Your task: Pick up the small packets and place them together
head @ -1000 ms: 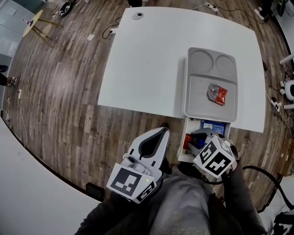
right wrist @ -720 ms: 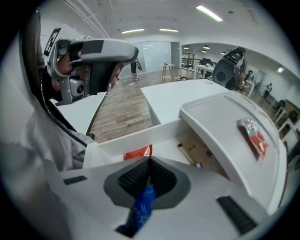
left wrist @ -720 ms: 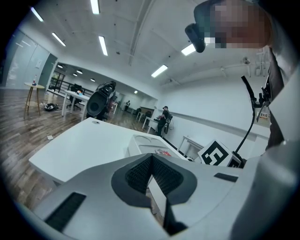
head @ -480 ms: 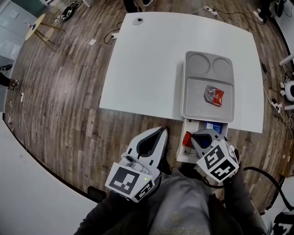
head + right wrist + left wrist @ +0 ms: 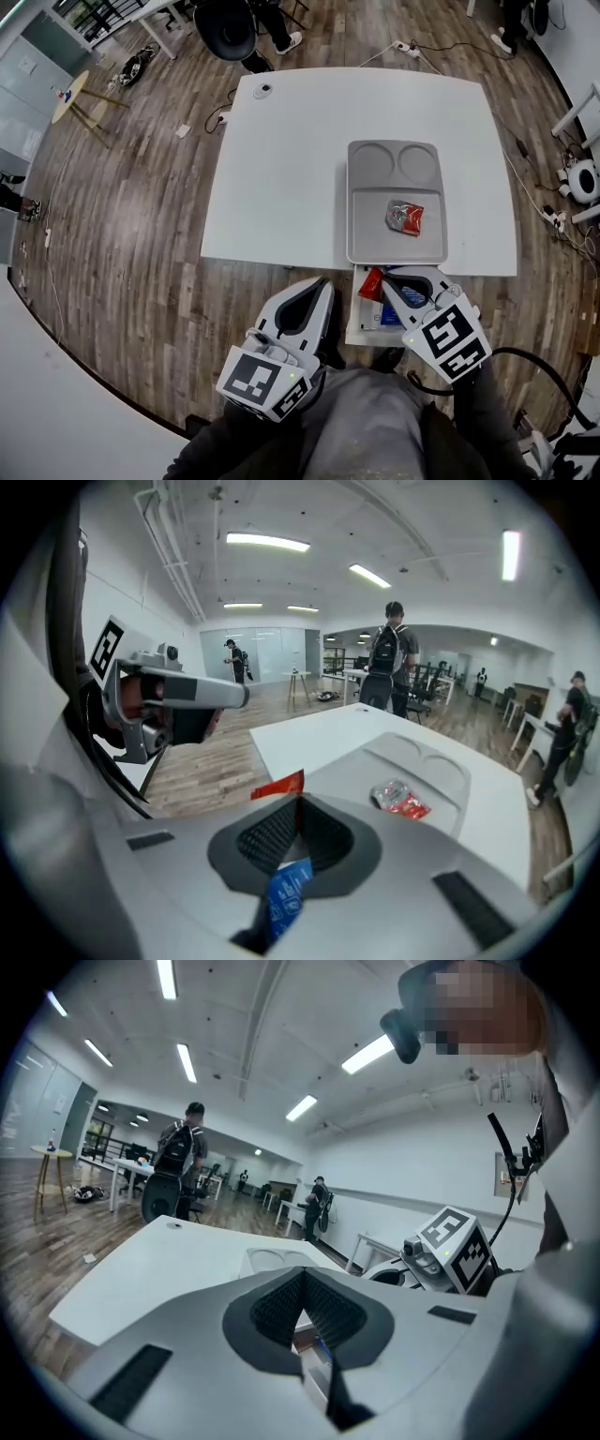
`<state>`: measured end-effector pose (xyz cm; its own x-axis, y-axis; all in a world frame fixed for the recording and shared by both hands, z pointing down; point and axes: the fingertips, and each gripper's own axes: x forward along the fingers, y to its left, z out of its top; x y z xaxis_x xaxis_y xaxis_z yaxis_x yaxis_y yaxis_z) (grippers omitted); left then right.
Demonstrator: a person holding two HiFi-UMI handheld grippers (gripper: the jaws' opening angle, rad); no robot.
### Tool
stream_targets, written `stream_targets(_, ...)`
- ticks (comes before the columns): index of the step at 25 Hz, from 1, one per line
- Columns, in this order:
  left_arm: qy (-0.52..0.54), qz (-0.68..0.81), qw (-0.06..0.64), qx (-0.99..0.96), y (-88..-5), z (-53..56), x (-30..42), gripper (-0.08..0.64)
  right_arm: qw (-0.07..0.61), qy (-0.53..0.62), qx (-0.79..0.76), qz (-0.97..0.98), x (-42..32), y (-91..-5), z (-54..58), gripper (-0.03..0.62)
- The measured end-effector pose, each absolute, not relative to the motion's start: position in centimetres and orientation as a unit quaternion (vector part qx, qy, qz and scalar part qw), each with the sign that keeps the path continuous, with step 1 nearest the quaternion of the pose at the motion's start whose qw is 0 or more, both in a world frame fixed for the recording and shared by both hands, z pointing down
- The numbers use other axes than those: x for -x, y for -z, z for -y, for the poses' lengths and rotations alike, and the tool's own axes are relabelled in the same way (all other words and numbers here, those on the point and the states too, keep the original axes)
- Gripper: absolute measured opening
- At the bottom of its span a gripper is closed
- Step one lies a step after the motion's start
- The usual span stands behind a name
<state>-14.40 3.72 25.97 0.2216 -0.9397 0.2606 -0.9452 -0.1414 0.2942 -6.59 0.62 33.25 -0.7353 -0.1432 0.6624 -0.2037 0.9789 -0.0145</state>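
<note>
**Carry the pinched packet to the tray**

My left tool (image 5: 317,284) is pressed together and empty; I'd keep it aside. My right tool (image 5: 392,281) pinches a red-tipped packet (image 5: 281,786). I'd grip firmly and release beside the crinkled packet (image 5: 405,217) in the tray (image 5: 353,225).

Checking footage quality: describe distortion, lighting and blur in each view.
Head view: fisheye bows the table edges; evenly lit, sharp. Left gripper view: dark round corners, ceiling lights glare white. Right gripper view: same dark corners, red packet sharp.
</note>
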Motion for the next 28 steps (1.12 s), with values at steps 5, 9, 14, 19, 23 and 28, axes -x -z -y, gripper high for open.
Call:
stream_targets(5,-0.006,0.619,0.191,-0.762,-25.6,-2.5,14.3,-0.002,0.332,-0.035,-0.112,0.936,7.0,-31.4,1.2,0.012)
stream_targets(9,-0.017,0.62,0.173,-0.765,-25.6,-1.8,14.9,-0.002,0.332,-0.023,-0.138,0.933,7.4,-30.7,4.4,0.013)
stream_targets(14,-0.026,0.625,0.173,-0.761,-26.5,-1.4,16.3,-0.002,0.354,-0.029,-0.16,0.921,8.4,-31.9,7.8,0.013)
stream_targets(19,-0.024,0.631,0.195,-0.75,-27.9,-0.8,18.1,-0.002,0.383,-0.031,-0.176,0.906,9.4,-33.4,9.5,0.014)
stream_targets(23,-0.022,0.635,0.2,-0.746,-28.6,-0.7,19.1,-0.002,0.397,-0.03,-0.176,0.9,10.1,-34.6,9.5,0.031)
stream_targets(28,-0.021,0.636,0.205,-0.744,-28.9,-1.1,19.2,-0.002,0.4,-0.022,-0.174,0.899,10.3,-35.1,9.3,0.145)
